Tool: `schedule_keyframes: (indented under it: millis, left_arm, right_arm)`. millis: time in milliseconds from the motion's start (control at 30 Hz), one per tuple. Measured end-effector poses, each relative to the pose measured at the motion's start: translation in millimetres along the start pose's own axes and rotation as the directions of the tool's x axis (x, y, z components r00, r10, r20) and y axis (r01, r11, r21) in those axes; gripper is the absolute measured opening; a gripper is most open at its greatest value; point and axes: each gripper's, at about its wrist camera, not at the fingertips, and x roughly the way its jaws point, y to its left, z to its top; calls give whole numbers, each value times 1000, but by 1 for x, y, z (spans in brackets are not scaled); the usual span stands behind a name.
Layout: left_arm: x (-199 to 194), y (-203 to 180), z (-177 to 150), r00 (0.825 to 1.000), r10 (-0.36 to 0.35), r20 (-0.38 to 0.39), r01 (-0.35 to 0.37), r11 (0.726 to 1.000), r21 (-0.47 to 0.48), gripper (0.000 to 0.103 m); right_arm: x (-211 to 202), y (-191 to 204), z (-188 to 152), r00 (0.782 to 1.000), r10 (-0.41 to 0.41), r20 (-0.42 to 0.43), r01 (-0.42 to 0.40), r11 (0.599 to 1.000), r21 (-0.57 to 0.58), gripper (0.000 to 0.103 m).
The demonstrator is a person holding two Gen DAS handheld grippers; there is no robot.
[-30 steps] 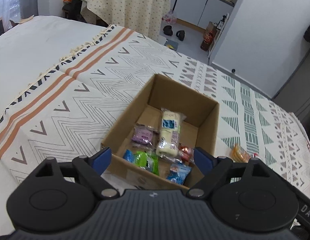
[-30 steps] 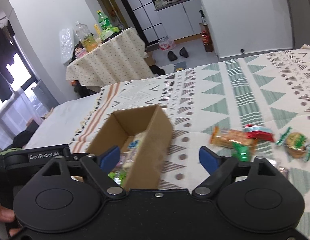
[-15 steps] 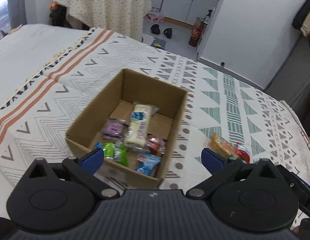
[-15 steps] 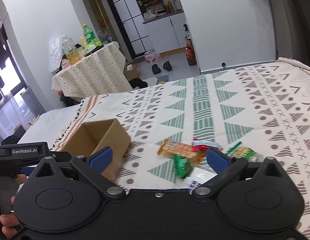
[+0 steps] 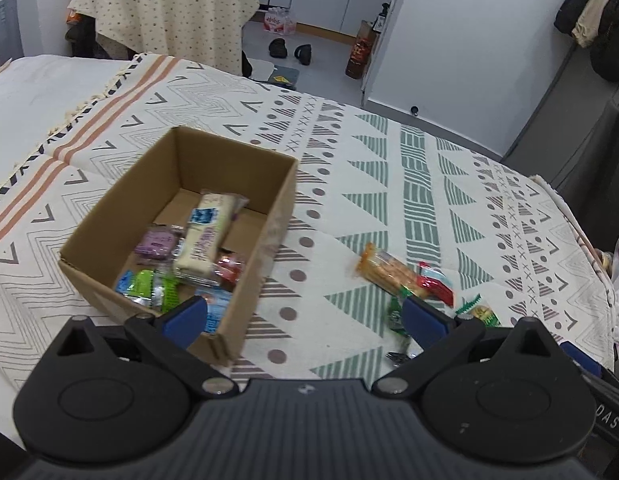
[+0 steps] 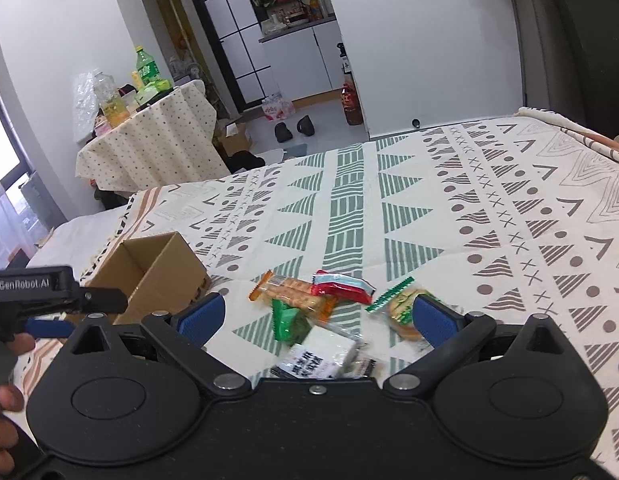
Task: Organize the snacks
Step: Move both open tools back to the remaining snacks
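An open cardboard box [image 5: 283, 196] [image 6: 165, 270] sits on the patterned bedspread, holding several wrapped snacks, among them a long cream bar [image 5: 205, 236], a purple pack [image 5: 157, 242] and a green pack [image 5: 153, 290]. Right of the box lies a loose pile: an orange cracker pack [image 5: 387, 270] [image 6: 291, 290], a red pack [image 6: 341, 286], a green pack [image 6: 287, 322], a round cookie pack [image 6: 403, 306] and a white pack [image 6: 321, 354]. My left gripper [image 5: 305, 318] stands open between box and pile, holding nothing. My right gripper [image 6: 317, 316] is open above the pile, empty.
The bedspread [image 6: 489, 216] stretches far and right; plain white sheet [image 5: 37, 92] lies at left. A draped table [image 6: 149, 144] with bottles stands beyond the bed. A hand [image 6: 3, 392] holds the left gripper at the right wrist view's left edge.
Both grippers have swung right, away from the box and toward the loose snack pile. The pile now sits between the right gripper's fingers. Both stayed open.
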Motion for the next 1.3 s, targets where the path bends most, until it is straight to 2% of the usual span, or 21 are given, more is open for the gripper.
schedule_keyframes:
  millis: [300,567,833,933,1133,1200,1300]
  left_arm:
    - [12,-33,-8,999,-12,-32,13,999,40,103]
    - [29,-55,-8,999,-10,-46,12,999,36,103]
    - [56,-64,-10,997,-24,-71,25,1000,13,100]
    - [66,-69,-10,997,-28,-75,30,999,20,95]
    - [92,-75,-11,993,-41,-108,42,999,7,78]
    - [101,-77,-12,992,-39,-119,40,999,6,69]
    - [112,-79,-12,990,-41,-134,42,999,0,61]
  right_arm:
    - [1,-38,-1,1000,-9,-13,9,999,31,101]
    - [11,-62,-3,999,-27,-25,29,997,70,100]
    - [29,-79,-3,998,-11,-59,18,994,112,92]
    - [40,-82,-4,997,-15,-77,24,993,117,87]
    - [58,-78,0,996,-29,-86,37,996,85,84]
    - [63,-79,1,996,-15,-86,23,996,91,83]
    - [72,-81,0,995,-10,-97,19,996,93,77]
